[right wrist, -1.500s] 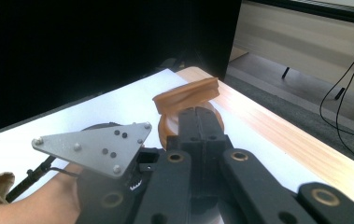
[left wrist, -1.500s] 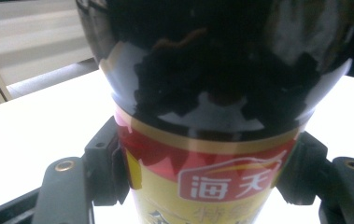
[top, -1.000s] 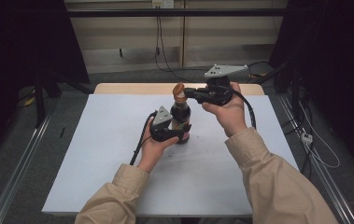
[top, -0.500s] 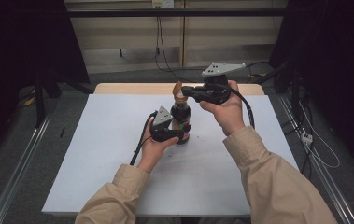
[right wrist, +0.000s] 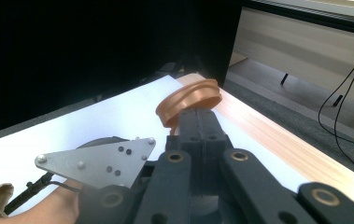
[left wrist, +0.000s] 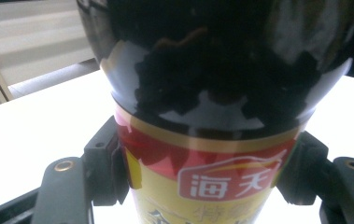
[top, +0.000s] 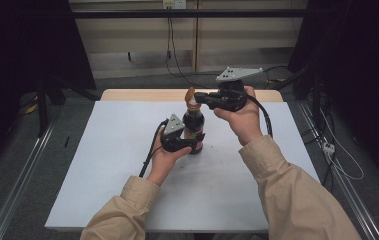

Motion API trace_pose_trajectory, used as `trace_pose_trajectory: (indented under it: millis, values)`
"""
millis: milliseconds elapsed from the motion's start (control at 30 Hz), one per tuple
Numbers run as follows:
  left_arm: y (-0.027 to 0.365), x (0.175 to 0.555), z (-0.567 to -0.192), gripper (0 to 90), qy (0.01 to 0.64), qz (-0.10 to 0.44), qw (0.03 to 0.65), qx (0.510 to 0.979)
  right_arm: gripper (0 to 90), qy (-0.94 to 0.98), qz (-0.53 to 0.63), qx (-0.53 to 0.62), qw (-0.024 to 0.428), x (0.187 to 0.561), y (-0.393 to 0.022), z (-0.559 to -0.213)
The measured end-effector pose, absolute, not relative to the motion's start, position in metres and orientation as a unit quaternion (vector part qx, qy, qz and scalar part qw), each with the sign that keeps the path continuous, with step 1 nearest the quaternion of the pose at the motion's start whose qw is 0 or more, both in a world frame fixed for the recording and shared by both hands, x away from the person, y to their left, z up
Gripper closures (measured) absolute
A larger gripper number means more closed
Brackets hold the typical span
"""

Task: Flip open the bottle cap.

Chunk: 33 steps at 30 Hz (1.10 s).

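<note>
1. My left tongs are clamped around the lower body of the dark glass sauce bottle with the red and yellow label, which stands upright near the middle of the white worktop. In the left gripper view the jaws press on either side of the label.
2. My right tongs are fully closed on the edge of the brown plastic flip cap at the bottle's top, which looks hinged open and tilted.
3. I judge the bottle heavy, stiff and breakable, its glossy glass slippery above the label.
4. The labelled waist gives the safest hold, low and near the base.
5. The cap is light and thin, so I would pull it gently at its rim; a hard tug could tip the bottle.
</note>
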State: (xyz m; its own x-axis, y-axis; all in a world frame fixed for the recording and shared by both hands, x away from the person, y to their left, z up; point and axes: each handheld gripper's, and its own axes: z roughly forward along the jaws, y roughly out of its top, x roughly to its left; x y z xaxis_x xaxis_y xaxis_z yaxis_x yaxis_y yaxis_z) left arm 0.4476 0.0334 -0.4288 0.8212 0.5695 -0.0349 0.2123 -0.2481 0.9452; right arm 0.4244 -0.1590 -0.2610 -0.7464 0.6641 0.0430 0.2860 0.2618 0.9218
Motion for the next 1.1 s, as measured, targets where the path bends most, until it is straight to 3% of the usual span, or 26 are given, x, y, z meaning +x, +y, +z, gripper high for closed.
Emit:
trace_pose_trajectory:
  millis: [1100]
  values:
    - [0.0335,0.4467,-0.4312,29.9,0.254,0.162,0.567,0.766,90.0,0.768,0.533,0.307,0.179,0.4229,-0.1562,-0.2583]
